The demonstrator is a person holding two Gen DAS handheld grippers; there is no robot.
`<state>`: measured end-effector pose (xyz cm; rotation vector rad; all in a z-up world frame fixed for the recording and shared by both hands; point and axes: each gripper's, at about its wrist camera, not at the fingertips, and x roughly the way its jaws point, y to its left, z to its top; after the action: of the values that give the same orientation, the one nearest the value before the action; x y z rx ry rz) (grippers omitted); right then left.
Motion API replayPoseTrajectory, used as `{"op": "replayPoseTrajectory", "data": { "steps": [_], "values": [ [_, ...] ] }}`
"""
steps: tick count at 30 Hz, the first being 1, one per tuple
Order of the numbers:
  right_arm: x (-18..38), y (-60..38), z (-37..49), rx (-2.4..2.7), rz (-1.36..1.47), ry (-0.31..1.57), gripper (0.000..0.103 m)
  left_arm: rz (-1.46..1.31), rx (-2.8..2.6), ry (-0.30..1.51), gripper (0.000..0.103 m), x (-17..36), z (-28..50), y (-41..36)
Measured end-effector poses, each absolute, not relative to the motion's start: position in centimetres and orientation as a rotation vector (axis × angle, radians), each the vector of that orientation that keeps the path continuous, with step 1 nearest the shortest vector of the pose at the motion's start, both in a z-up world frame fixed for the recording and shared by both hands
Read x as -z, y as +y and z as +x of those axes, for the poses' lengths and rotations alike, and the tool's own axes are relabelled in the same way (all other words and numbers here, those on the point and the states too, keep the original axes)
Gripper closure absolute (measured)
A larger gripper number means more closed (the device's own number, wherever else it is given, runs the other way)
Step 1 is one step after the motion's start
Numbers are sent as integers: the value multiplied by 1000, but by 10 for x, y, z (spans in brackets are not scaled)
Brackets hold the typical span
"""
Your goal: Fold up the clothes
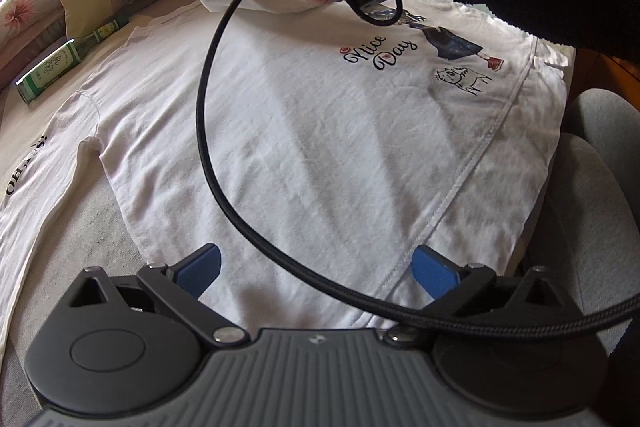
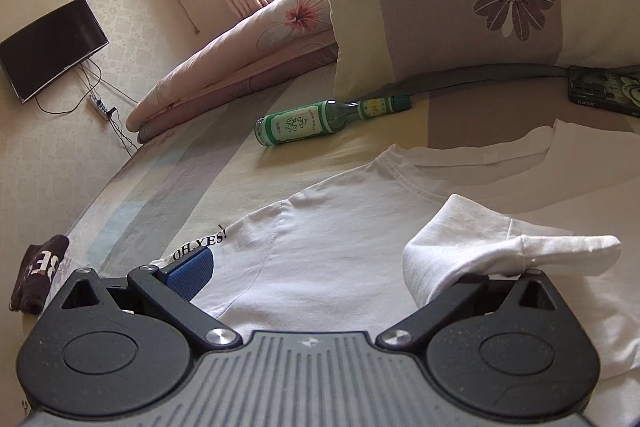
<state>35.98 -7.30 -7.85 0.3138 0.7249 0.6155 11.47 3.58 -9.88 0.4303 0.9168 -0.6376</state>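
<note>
We see the bed [image 2: 248,163] first, and on it the white shirt [image 1: 304,131] lies spread flat, printed side up, its long axis running away from our left gripper [image 1: 316,267]. One sleeve [image 2: 480,243] is folded in over the chest and drapes on one finger of our right gripper [image 2: 360,267]; those fingers stand apart, not clamped. The left fingers are also apart, above the hem. The right hand is nearer the sleeve. A green bottle [image 2: 332,117] lies beyond the collar.
</note>
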Motion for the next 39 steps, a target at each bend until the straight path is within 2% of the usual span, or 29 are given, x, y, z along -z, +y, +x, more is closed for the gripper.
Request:
{"op": "replayPoseTrajectory", "data": {
  "steps": [7, 12, 16, 21, 30, 34, 39],
  "values": [
    [78, -70, 373, -557, 359, 687, 0, 401, 628, 921, 2, 101, 115, 38],
    [63, -78, 371, -557, 423, 573, 0, 369, 628, 913, 2, 100, 116, 37],
    [73, -66, 378, -567, 334, 676, 0, 357, 616, 920, 2, 101, 119, 34],
    [115, -73, 364, -550, 283, 844, 0, 344, 611, 925, 2, 101, 119, 34],
    [113, -135, 361, -475, 431, 791, 0, 294, 633, 932, 1, 108, 122, 38],
    [118, -138, 379, -467, 601, 824, 0, 280, 630, 933, 1, 109, 123, 38],
    [102, -108, 382, -607, 643, 765, 0, 263, 628, 938, 1, 111, 120, 41]
  ]
}}
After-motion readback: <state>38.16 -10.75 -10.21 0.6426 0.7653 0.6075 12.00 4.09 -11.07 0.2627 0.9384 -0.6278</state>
